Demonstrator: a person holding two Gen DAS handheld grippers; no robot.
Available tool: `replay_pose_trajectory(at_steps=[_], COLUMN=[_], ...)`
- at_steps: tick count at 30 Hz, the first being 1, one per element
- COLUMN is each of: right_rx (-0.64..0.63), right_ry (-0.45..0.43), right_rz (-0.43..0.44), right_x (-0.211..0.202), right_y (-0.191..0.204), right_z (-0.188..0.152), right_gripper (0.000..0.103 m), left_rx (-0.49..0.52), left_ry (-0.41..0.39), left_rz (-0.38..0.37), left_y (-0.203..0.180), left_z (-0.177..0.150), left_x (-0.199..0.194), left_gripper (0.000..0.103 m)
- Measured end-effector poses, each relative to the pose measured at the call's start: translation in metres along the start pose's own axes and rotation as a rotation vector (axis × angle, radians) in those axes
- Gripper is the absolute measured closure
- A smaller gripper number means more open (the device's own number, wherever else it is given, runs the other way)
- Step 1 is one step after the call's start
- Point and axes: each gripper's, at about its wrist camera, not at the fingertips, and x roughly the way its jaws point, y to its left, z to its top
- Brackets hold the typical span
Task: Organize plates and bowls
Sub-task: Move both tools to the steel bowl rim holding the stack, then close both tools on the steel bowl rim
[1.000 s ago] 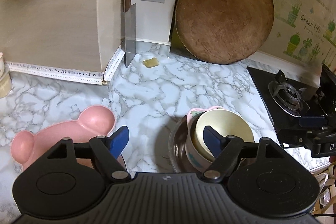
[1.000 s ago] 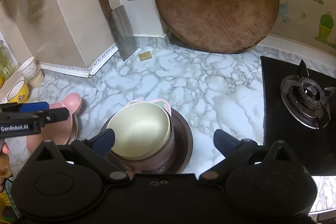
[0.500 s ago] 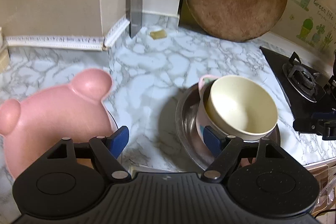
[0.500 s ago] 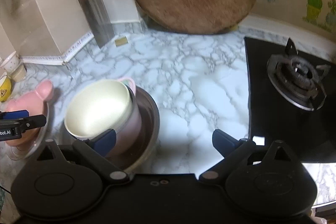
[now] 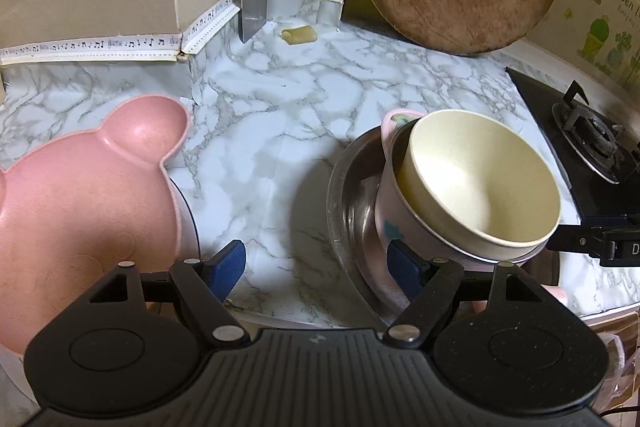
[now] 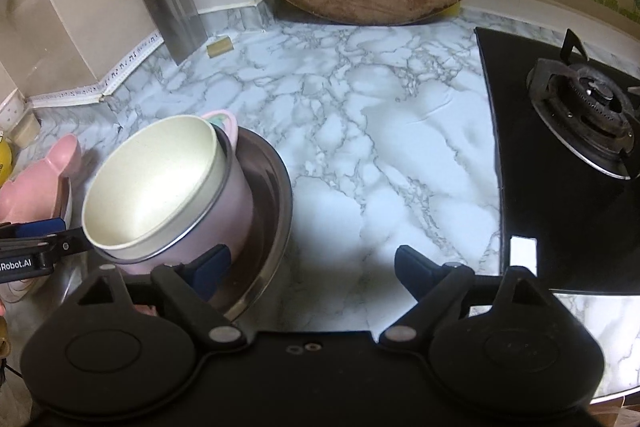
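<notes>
While both point steeply down, the left gripper gapes empty and the right gripper jaws are closing on nothing.

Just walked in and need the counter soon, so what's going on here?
A person holds a gripper in each hand over the marble counter. The left gripper is open, holding nothing, between the pink bear-shaped plate and the cream bowl, nested in a pink cup in a steel bowl. The right gripper is closing, nothing gripped yet.
</notes>
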Motion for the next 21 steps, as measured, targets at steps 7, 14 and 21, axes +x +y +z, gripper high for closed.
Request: replay_pose_trajectory(at_steps=[7,14,21], right_rx=[-0.014,-0.028,-0.040], right_ry=[0.029,0.047,0.051], right_rz=[-0.007,-0.001,0.007], right_x=[0.017,0.030,0.034], right_y=[0.002,0.010,0.014], right_z=[0.001,0.006,0.011], right_gripper=[0.028,0.040,0.055], left_rx=[-0.025,-0.044,-0.065], left_ry=[0.026,0.048,0.084], left_rz=[0.013,0.009,-0.030], left_y=[-0.001,0.000,-0.004], left_z=[0.004,0.007,0.011], left_x=[0.014,0.021,0.026], left_gripper=[0.026,0.042,0.072])
